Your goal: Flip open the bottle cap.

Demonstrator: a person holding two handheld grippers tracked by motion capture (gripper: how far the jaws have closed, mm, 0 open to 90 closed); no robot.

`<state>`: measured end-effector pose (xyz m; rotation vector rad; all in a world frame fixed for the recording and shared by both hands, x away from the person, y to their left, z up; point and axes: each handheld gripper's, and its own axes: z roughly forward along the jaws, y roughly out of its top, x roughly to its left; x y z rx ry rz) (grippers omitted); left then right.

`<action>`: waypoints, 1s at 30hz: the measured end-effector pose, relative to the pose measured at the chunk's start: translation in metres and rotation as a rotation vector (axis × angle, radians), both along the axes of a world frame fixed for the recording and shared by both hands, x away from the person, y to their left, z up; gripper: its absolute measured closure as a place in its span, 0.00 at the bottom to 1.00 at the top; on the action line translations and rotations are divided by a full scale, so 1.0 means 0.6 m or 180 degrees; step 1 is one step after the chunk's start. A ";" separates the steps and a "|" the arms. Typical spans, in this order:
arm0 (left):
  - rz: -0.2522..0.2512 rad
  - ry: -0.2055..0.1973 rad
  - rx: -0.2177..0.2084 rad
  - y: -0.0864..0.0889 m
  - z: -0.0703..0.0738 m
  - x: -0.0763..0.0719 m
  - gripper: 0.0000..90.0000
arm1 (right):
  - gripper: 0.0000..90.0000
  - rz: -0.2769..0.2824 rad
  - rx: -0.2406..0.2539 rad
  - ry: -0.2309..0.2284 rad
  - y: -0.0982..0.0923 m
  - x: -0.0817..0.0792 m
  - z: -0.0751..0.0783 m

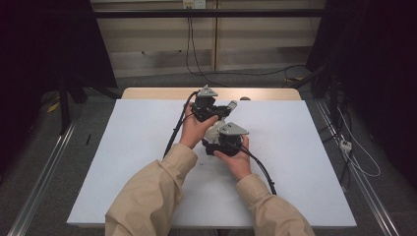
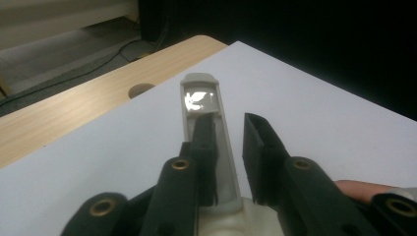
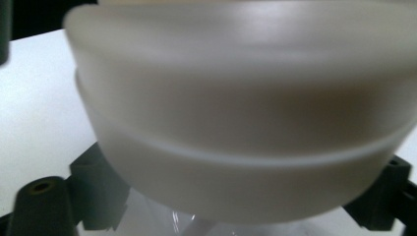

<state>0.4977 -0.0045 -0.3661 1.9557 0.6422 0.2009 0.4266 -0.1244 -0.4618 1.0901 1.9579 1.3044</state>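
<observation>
Both grippers meet mid-table over the white sheet [image 1: 123, 162]. Left gripper [image 2: 228, 132] has its jaws parted astride a cream plastic handle [image 2: 201, 96], one jaw lying on it. Right gripper [image 1: 209, 145] sits against the cream tub [image 3: 241, 123]; grip unclear.

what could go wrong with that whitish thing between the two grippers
1. In the left gripper view, one jaw of the left gripper lies on the grey strip and the other stands apart from it. That hold looks loose, so the strip could slide out.
2. The round whitish body looks wide and smooth between the right gripper jaws. It might squirt out or tip onto the white table.
</observation>
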 end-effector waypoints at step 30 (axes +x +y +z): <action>0.0207 0.0022 0.0086 0.084 0.009 -0.054 0.14 | 0.09 0.0139 0.0110 0.0342 -0.067 -0.058 0.020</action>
